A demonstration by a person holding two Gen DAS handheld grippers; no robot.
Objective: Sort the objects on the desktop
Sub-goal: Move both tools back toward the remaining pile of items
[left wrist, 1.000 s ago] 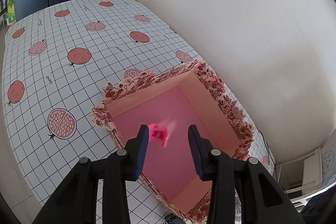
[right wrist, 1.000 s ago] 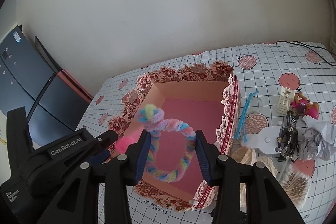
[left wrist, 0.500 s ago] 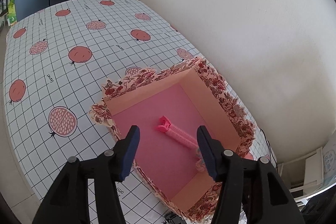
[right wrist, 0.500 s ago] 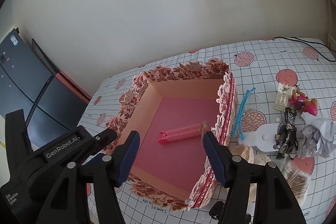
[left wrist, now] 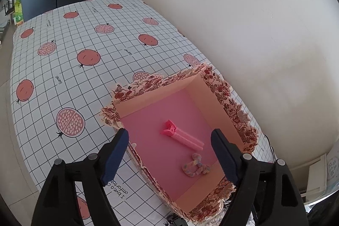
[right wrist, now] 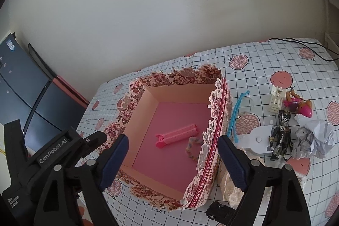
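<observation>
A floral paper box with a pink floor stands on the table by the wall. A pink hair clip lies on its floor. A pastel fuzzy ring lies beside it in the box. My left gripper is open and empty above the box's near edge. My right gripper is open and empty above the box. The left gripper's body shows at the left of the right wrist view.
Right of the box lie a blue strip, a white round holder, a black figure, crumpled paper, a white toy chair and a pink doll. A cable runs at the back right.
Both grippers opened. The left let go of the pink hair clip and the right let go of the fuzzy ring; both now lie in the box. Both grippers drew back.
</observation>
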